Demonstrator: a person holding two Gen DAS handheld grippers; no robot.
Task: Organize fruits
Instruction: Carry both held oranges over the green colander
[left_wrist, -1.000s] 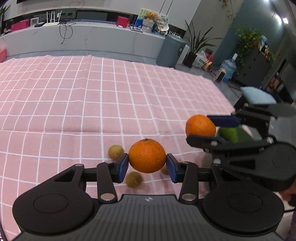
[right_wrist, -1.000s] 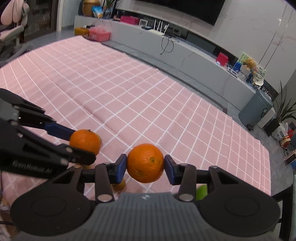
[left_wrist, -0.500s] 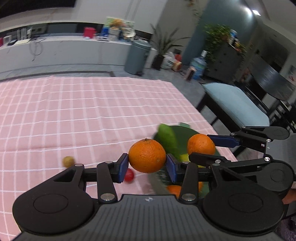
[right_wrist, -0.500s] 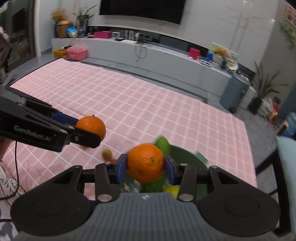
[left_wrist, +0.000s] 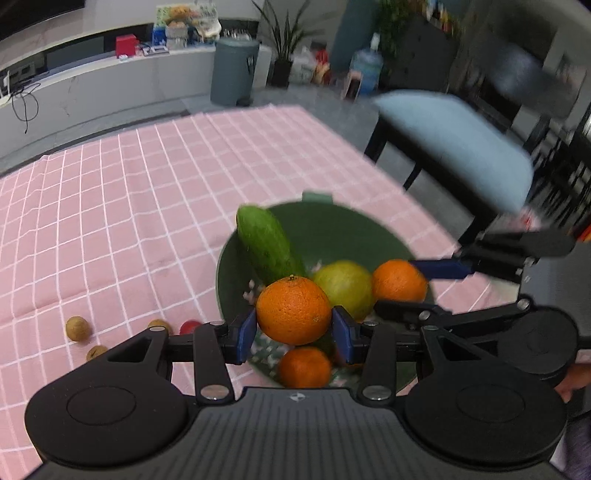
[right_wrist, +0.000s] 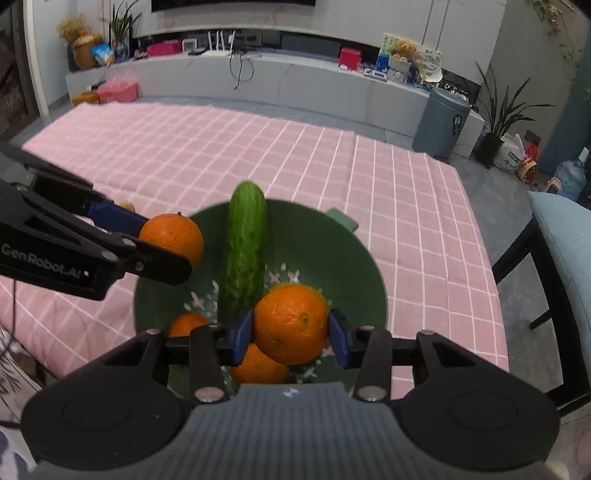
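Left gripper: black, blue-padded, pinching a round orange citrus fruit between both pads, above the near part of the bowl.

Right gripper: same build, clamped on a second round orange citrus fruit, also held over the bowl.

Dark green round bowl with a white flower pattern inside: just ahead of and below both grippers, on the bench under a pink cloth with a white grid.

Long green cucumber: leaning on the bowl's far-left wall, ahead of the left gripper; its tip stands past the rim.

Loose orange fruit in the bowl: below the left gripper's held fruit.

Left view only: a yellow-green round fruit in the bowl, between the two held oranges; small brown nut-like balls and a small red fruit on the cloth, left of the gripper and outside the bowl.

Right view only: two loose oranges in the bowl, one left of the gripper's pad, one beneath the held fruit; the yellow-green fruit is hidden here.
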